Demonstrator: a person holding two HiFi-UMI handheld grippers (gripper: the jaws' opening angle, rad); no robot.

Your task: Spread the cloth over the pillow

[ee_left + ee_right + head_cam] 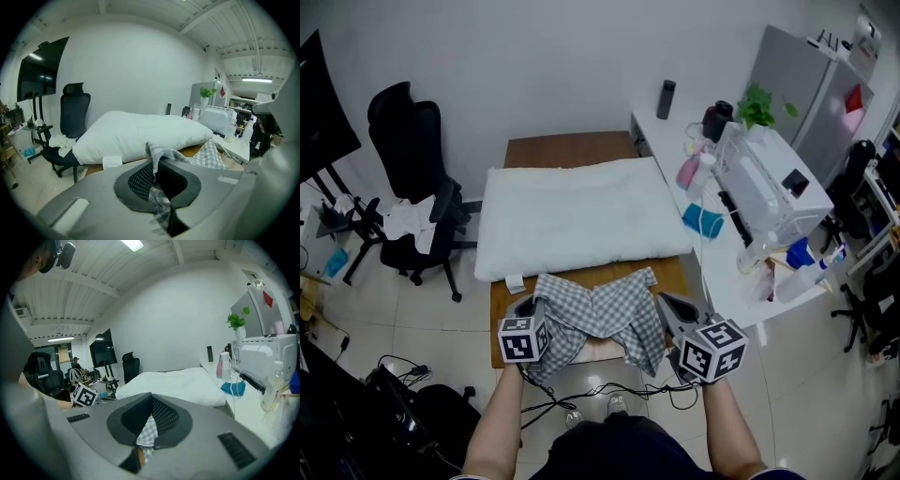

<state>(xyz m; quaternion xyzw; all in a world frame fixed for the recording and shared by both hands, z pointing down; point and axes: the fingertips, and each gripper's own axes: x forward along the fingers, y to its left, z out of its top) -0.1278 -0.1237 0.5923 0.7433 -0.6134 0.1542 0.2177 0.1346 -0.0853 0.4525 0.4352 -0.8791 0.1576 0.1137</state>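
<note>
Cloth (598, 314) hangs bunched at near side of pillow (577, 220). Left gripper (528, 309) pinches its left end, right gripper (668, 307) pinches right end. Pillow straight ahead, long side across, both grippers equally near.

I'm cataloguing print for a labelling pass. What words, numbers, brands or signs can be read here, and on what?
No text is readable.
White tag on the pillow: too small to read.
Left marker cube, right marker cube: square code patterns, no letters.
Red sticker on the fridge: blurred.
</note>
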